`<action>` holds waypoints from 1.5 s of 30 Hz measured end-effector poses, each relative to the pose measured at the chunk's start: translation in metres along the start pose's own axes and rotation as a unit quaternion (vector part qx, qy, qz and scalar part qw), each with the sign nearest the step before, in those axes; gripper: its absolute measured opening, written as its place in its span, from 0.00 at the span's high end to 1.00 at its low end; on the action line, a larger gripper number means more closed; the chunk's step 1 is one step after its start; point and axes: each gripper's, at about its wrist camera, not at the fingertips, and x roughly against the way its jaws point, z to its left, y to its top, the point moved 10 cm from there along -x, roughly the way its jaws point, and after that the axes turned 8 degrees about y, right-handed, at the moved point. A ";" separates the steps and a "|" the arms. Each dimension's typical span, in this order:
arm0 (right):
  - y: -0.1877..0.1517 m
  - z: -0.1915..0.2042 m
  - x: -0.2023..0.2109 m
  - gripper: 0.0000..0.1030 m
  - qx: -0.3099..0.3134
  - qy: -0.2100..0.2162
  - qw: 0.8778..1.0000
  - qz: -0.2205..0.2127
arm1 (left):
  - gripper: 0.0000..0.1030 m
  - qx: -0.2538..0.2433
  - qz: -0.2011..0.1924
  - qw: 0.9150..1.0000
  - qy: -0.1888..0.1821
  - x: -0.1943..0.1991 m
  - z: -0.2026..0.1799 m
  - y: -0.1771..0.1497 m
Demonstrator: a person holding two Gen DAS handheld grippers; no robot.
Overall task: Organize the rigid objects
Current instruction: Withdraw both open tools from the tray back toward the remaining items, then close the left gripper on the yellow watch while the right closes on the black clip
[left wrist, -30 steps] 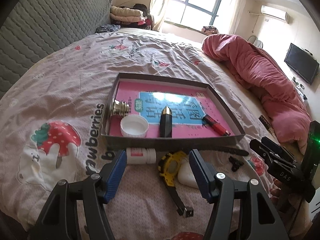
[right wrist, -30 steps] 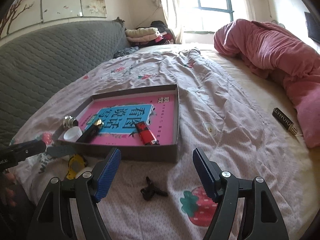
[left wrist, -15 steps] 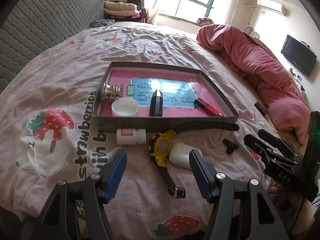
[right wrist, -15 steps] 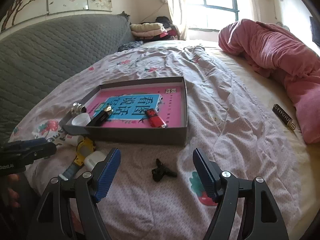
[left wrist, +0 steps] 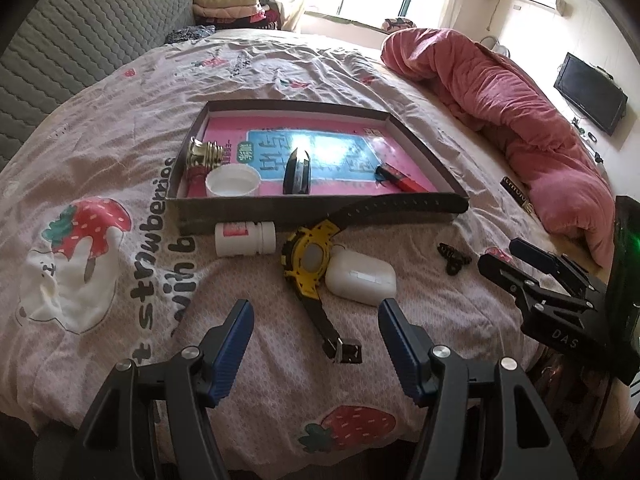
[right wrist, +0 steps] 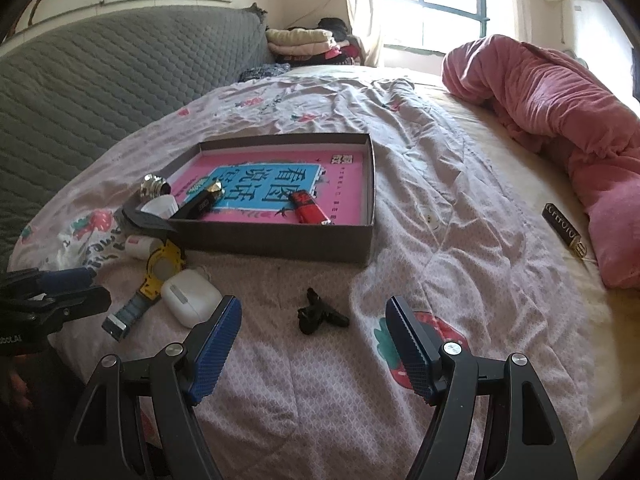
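A shallow grey box [left wrist: 320, 210] [right wrist: 280, 246] with a pink lining lies on the bed. It holds a bulb [left wrist: 206, 154], a white cap [left wrist: 232, 182], a black lighter [left wrist: 297, 170] and a red lighter [left wrist: 402, 180] [right wrist: 310, 210]. In front of it lie a white pill bottle [left wrist: 245, 238], a yellow watch [left wrist: 310, 258] [right wrist: 160, 270], a white earbud case [left wrist: 360, 277] [right wrist: 190, 298] and a small black clip [left wrist: 452, 258] [right wrist: 320, 316]. My left gripper [left wrist: 314, 346] is open and empty, just short of the watch and case. My right gripper [right wrist: 314, 350] is open and empty, just short of the clip.
A pink duvet [left wrist: 520, 112] [right wrist: 560, 112] is heaped along the right side. A dark bar-shaped object [right wrist: 562, 230] lies beside it. A grey quilted headboard [right wrist: 100, 80] stands at the left. The bed's near edge is right under both grippers.
Both grippers have drawn back from the box toward the bed's near edge. The watch, case and clip now lie farther ahead of the fingers. Both stayed open.
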 end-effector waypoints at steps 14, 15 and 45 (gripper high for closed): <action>-0.004 0.017 -0.013 0.27 0.043 0.006 0.999 0.021 | 0.38 0.007 0.025 1.000 -0.012 -0.021 -0.005 -0.007; -0.004 0.018 -0.015 0.27 0.047 0.005 0.999 0.022 | 0.41 0.009 0.024 1.000 -0.014 -0.021 -0.005 -0.007; -0.013 -0.005 -0.069 0.56 0.058 0.033 0.994 0.086 | 0.80 0.032 0.050 0.997 -0.038 -0.068 -0.002 -0.004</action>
